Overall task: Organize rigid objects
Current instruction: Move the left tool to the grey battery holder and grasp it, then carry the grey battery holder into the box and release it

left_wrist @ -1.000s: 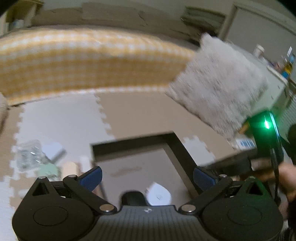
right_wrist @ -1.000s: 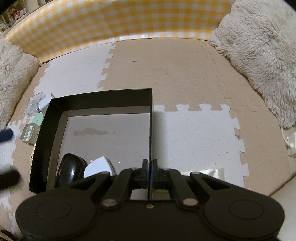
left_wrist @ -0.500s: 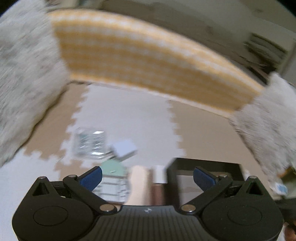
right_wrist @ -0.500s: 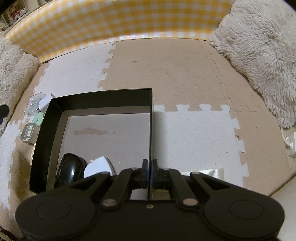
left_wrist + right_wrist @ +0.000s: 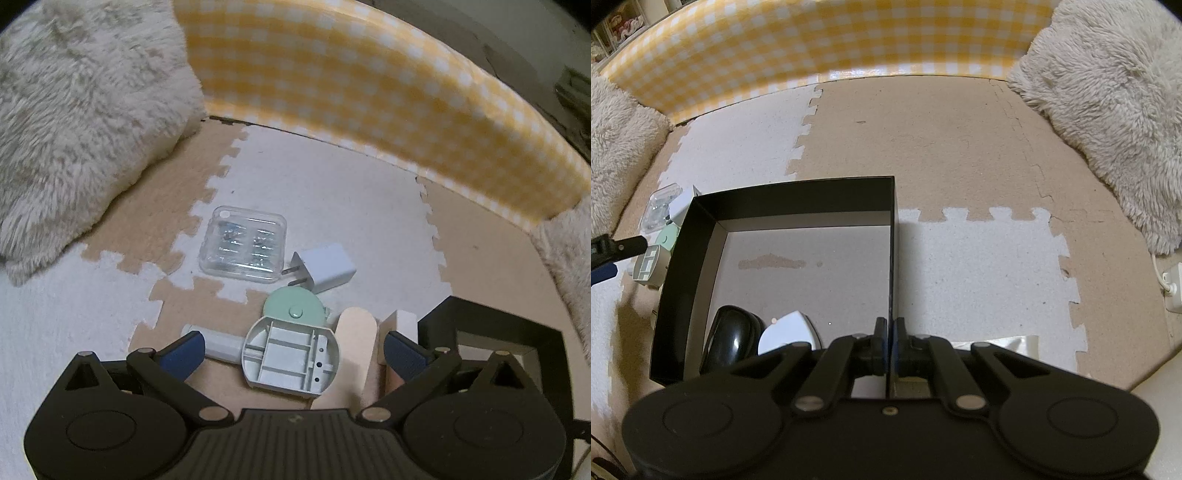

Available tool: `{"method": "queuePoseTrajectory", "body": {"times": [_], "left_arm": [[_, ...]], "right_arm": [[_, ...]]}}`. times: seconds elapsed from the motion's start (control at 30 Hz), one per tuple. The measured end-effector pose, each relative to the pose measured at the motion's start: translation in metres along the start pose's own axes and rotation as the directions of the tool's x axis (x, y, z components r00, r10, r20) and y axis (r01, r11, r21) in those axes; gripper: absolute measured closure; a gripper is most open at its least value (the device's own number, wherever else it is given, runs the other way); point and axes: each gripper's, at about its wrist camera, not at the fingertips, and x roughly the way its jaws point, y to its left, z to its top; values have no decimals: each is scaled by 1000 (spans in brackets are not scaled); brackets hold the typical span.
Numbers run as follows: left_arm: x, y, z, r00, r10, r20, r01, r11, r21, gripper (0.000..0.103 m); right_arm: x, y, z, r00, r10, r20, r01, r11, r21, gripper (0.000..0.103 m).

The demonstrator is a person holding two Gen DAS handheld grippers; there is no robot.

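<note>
Pinning the right-hand wall of the black box (image 5: 892,258) was the job I had given the right tool (image 5: 889,338): its jaws were clenched on that thin wall, so the box would not slide on the foam floor mat (image 5: 979,266) while things were dropped in. Two things already lay in the near corner of the box, a black mouse (image 5: 729,341) and a white rounded piece (image 5: 786,332) just beside it, which I took as a sign the sorting was under way but far from done.

I had the left tool (image 5: 291,352) angled down over the loose pile beside the box. Its jaws were spread wide and had just been closing a little, with nothing pressed between the pads yet. Between the blue pads (image 5: 181,352) lay a grey plastic shell (image 5: 290,360), hollow side up, with a mint-green disc (image 5: 293,304) touching its far edge and a white tube (image 5: 218,343) running under its left side. A pale flat stick (image 5: 352,347) leaned just to the right. Farther off sat a white charger plug (image 5: 325,267) and a clear plastic case (image 5: 243,245), touching or nearly so.

I judged the shell to be the next pick, since it sat squarely in the gap; its ribbed, rigid walls should take a firm pinch.
</note>
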Motion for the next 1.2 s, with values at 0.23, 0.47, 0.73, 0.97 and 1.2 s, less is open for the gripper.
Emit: {"method": "queuePoseTrajectory", "body": {"times": [0.23,0.47,0.73,0.97,1.2], "left_arm": [[14,-5,-3,999,31,-33,-29,998,52,19],[19,-7,-5,997,57,-50,-52,994,92,31],[13,-8,-6,999,37,-34,-34,995,94,39],[-12,-11,5,998,-32,48,29,998,51,39],[-46,-41,8,975,-191,115,179,978,106,39]], "right_arm": [[0,0,0,1000,0,0,0,1000,-1,100],[0,0,0,1000,0,0,0,1000,-1,100],[0,0,0,1000,0,0,0,1000,0,100],[0,0,0,1000,-1,1,1,1000,-2,100],[0,0,0,1000,-1,1,1,1000,-3,100]]}}
